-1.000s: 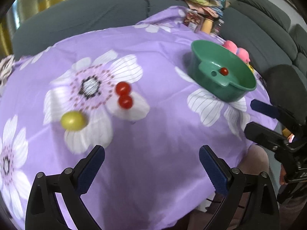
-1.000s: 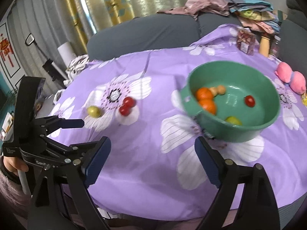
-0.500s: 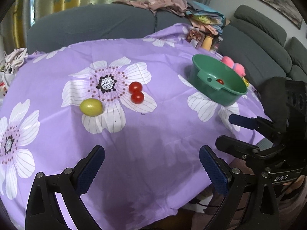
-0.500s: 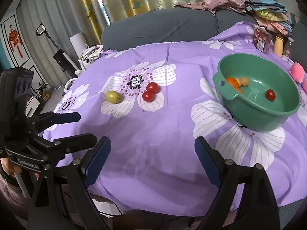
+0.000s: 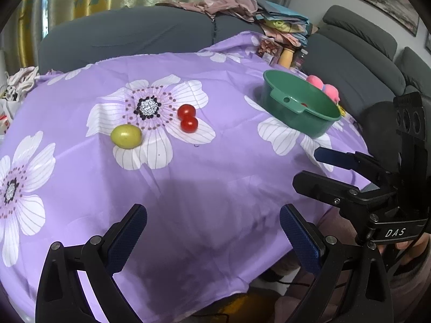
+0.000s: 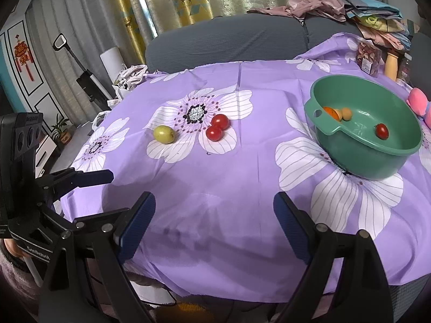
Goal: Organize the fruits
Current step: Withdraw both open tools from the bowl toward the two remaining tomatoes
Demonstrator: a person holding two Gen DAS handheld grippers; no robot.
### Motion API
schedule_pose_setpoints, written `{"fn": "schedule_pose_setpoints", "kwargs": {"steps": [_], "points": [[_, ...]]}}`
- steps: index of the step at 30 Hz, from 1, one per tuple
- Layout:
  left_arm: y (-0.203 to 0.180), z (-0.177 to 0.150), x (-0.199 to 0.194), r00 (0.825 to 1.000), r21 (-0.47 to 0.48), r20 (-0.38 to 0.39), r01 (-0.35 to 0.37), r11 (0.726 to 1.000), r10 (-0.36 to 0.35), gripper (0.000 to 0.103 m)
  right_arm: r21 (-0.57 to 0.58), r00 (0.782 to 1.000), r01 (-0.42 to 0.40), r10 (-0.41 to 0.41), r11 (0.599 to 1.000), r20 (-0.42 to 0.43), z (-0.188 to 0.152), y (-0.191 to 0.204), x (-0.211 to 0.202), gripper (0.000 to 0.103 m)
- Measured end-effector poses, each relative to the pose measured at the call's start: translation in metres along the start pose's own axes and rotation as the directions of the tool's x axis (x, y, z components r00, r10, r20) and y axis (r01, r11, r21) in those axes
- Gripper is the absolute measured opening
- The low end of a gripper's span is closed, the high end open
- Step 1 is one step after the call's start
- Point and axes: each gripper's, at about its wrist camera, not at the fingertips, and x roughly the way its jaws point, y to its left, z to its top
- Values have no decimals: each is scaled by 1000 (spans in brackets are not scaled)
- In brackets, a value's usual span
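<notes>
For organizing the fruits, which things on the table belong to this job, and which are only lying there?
Belong to the job:
- green bowl, already holding a tomato and orange fruits
- two red tomatoes on the cloth
- yellow-green fruit

Only lying about:
- pink plush toy
- snack packet
- pile of clothes on the sofa

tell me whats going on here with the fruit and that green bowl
A person holds a claw in each hand over a table with a purple flowered cloth. Both the left claw and right claw are open and empty. Two red tomatoes and a yellow-green fruit lie on the cloth; the green bowl already holds a tomato and some orange fruit.
</notes>
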Motion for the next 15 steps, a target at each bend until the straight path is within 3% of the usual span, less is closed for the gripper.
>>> {"fn": "schedule_pose_setpoints", "kwargs": {"steps": [15], "points": [[-8, 12, -2, 999, 46, 25, -41, 998, 40, 99, 12, 998, 16, -16, 1000, 64, 17, -5, -7, 91]]}}
